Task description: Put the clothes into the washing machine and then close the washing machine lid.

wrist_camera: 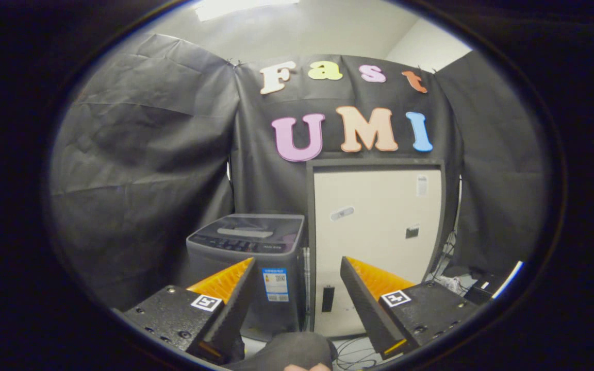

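I've got the tool [297,288] released — fingers spread wide, nothing gripped. The dark grey top-load washing machine [248,268] sits beyond them w/ its lid shut, beside a tall cream panel [379,216]. A dark cloth bundle [292,350] lies low betw. the fingers — can't tell if touching.

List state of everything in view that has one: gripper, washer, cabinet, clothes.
gripper: open, fingers spread, nothing pressed between them.
washing machine: upright beyond the fingers, lid down, closed.
white cabinet: beside the washer, door shut.
dark cloth: bunched low between the fingers, outside the washer; whether a finger touches it, cannot tell.
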